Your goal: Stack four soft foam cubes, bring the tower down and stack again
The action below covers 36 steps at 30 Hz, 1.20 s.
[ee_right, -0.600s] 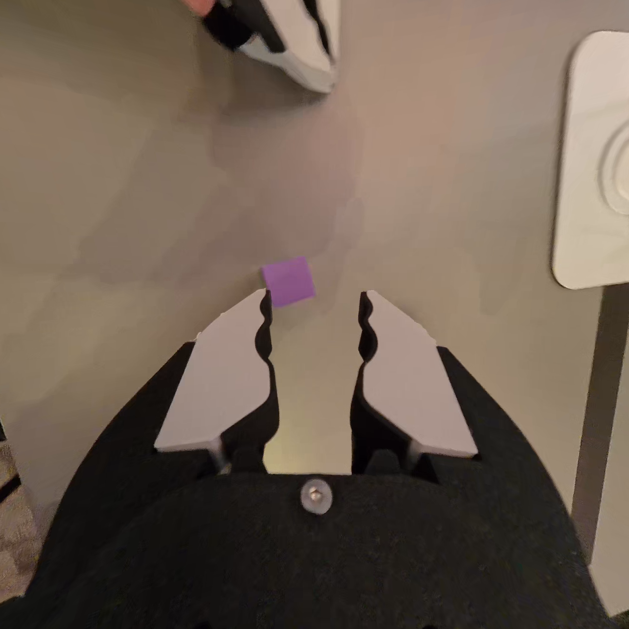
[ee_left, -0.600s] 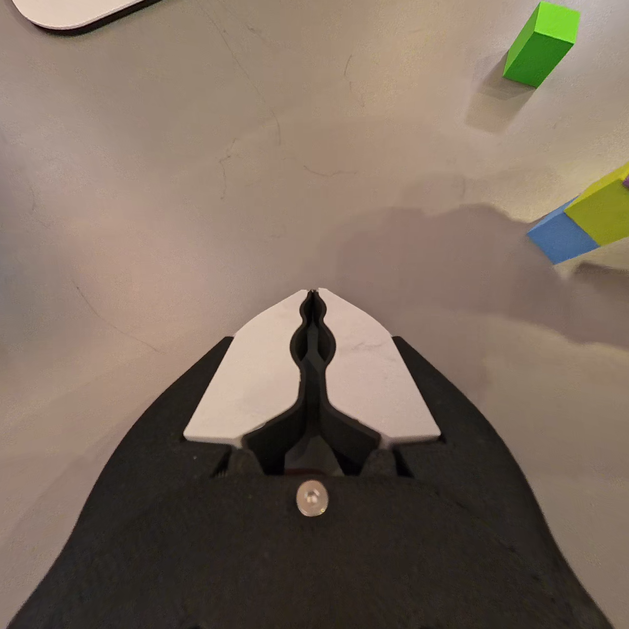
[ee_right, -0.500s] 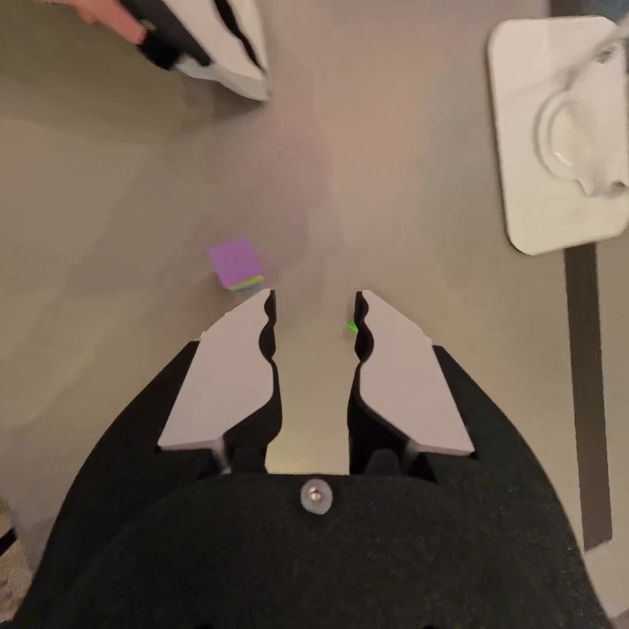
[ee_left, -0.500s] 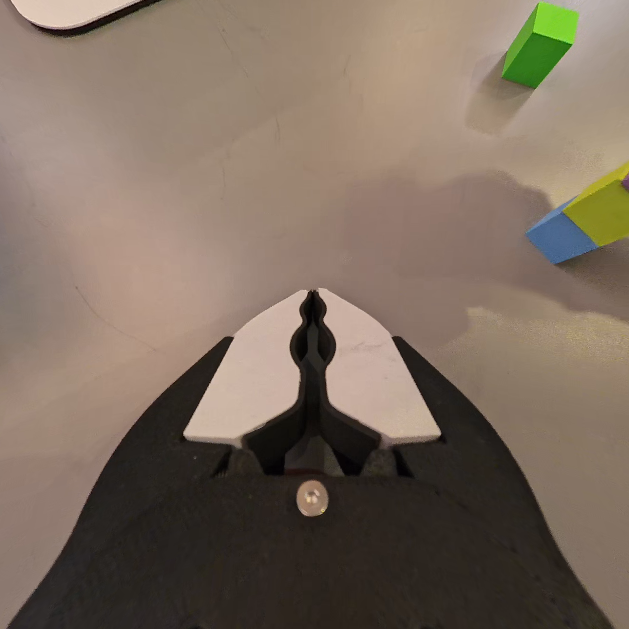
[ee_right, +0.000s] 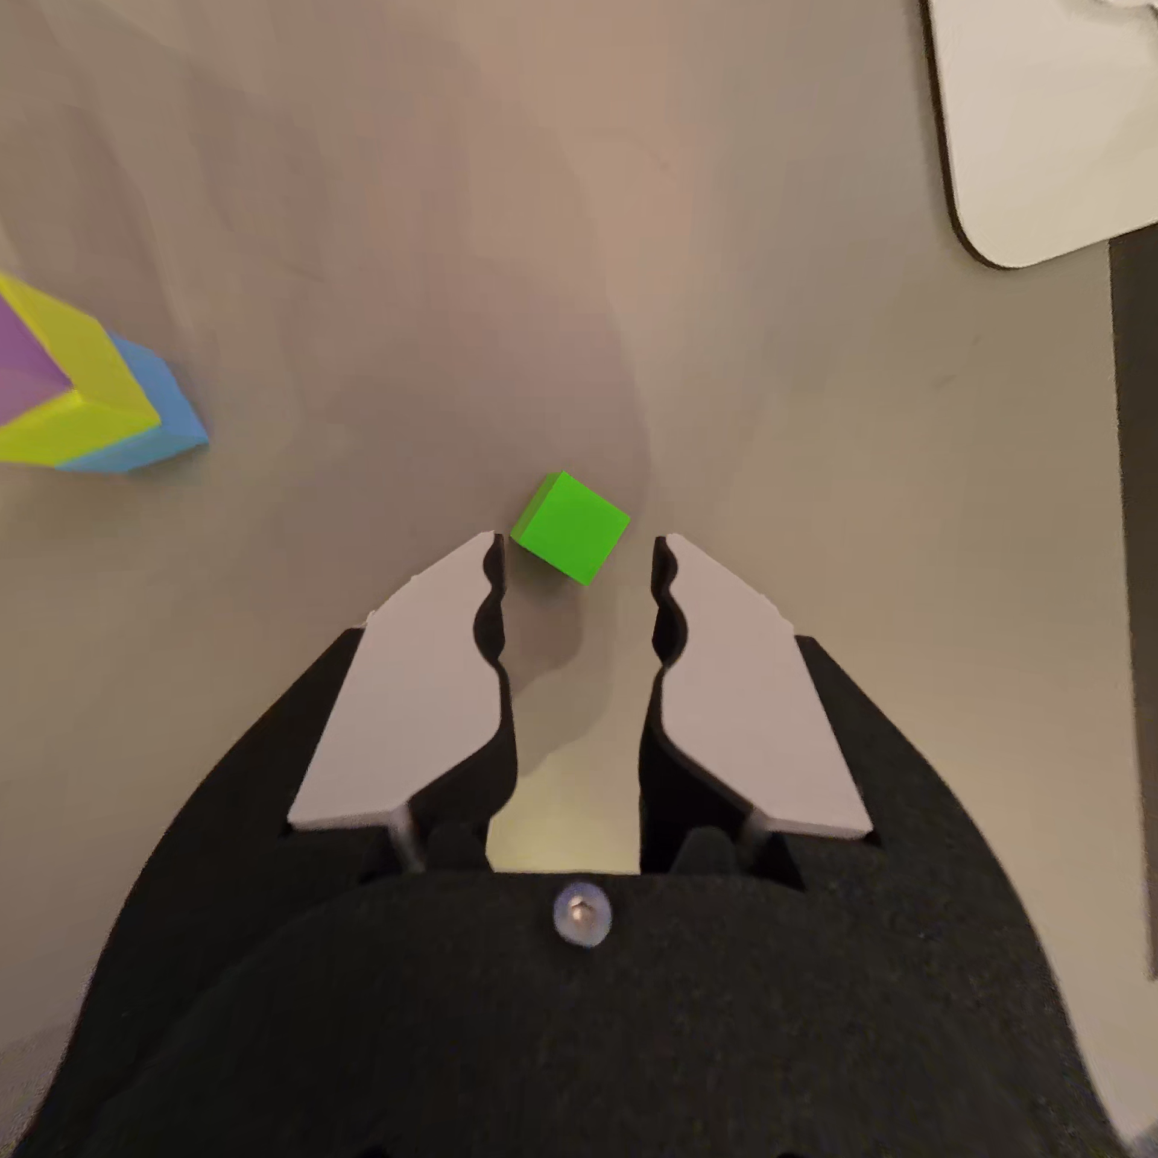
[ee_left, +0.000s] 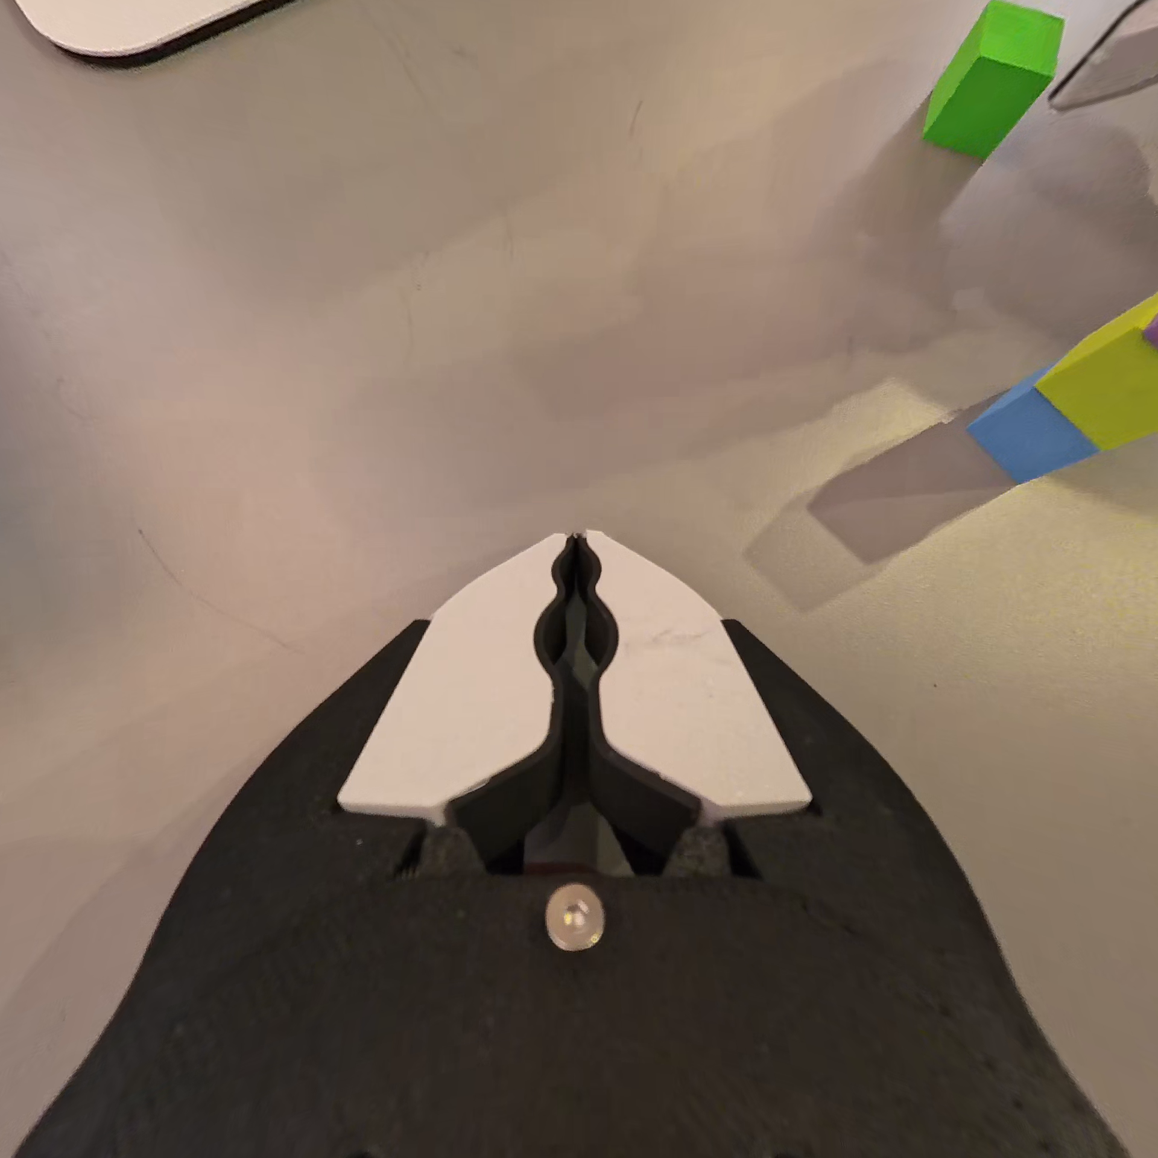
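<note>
Left wrist view: my left gripper (ee_left: pixel 575 534) has its jaws fully closed, tips meeting, nothing between them, parked over bare counter (ee_left: pixel 376 313). Green cube (ee_left: pixel 993 78) sits alone at 1 o'clock, far corner. Stack at 3 o'clock: blue cube (ee_left: pixel 1027 432) at the bottom, yellow-green cube (ee_left: pixel 1109 388) on it, a sliver of purple cube (ee_left: pixel 1152 326) at the frame edge. White pad (ee_left: pixel 144 25) at 11 o'clock.

Right wrist view: my right gripper (ee_right: pixel 576 545) has jaws wide apart, empty. Green cube (ee_right: pixel 571 527) lies on the counter just beyond the tips at 12 o'clock, rotated so a corner points toward me; neither pad touches it. Three-cube stack at 9 o'clock, purple cube (ee_right: pixel 25 370) on top. White pad (ee_right: pixel 1053 125) at 1 o'clock.

Handling call: foam, so light and squashy, should grip well. Take the green one on two opposite flat faces, mid-height; that means rotating my wrist to match its yaw first. Squeeze lightly, since hard pressure would deform it and it may seat crooked on the purple top.
</note>
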Tool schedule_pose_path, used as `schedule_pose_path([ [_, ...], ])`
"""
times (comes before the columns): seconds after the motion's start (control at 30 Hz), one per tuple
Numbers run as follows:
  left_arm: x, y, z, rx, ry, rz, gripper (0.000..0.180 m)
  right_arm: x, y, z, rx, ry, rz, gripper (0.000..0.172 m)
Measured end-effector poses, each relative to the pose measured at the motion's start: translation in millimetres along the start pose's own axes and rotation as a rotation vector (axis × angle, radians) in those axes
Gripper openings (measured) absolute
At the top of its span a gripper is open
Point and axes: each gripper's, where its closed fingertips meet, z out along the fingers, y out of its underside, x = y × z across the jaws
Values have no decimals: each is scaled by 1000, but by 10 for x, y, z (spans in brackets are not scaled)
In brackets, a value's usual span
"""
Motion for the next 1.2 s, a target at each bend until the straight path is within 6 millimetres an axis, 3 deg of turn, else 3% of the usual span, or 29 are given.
schedule_pose_path([
  [0.3,7,1,1,0,3,4,0,-23,-44,127,-21,-14,109,32],
  [0.47,10,0,-1,1,9,3,0,-146,-292,-180,88,-43,37,32],
  [0.8,48,0,-4,2,31,15,5,-437,-366,-517,167,-95,-49,31],
  [0.93,85,-32,-16,21,42,36,27,-503,-357,-606,163,-95,-96,31],
  [1.03,343,-214,-76,123,140,89,48,-501,-333,-683,177,-92,-96,31],
  [1.2,1031,-467,-137,239,355,302,68,-483,-257,-714,201,-95,-70,31],
])
